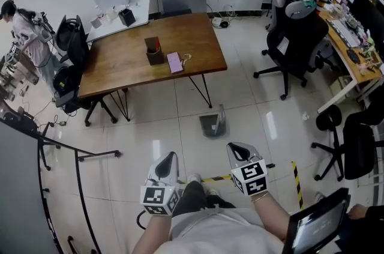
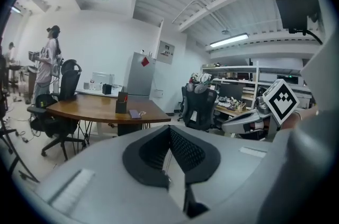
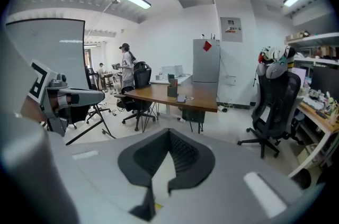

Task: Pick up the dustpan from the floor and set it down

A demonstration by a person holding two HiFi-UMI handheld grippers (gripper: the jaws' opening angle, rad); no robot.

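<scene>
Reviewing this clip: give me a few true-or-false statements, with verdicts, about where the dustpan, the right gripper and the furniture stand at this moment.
1. The grey plastic dustpan stands on the white tiled floor near a corner of the brown wooden table. True.
2. The right gripper is clamped on the dustpan. False: its jaws are together with nothing between them, and the dustpan sits on the floor apart from it.
3. A dark box-shaped pen holder stands on the table. True.
4. The black office chair lies tipped over on the floor. False: it stands upright on its wheeled base.
</scene>
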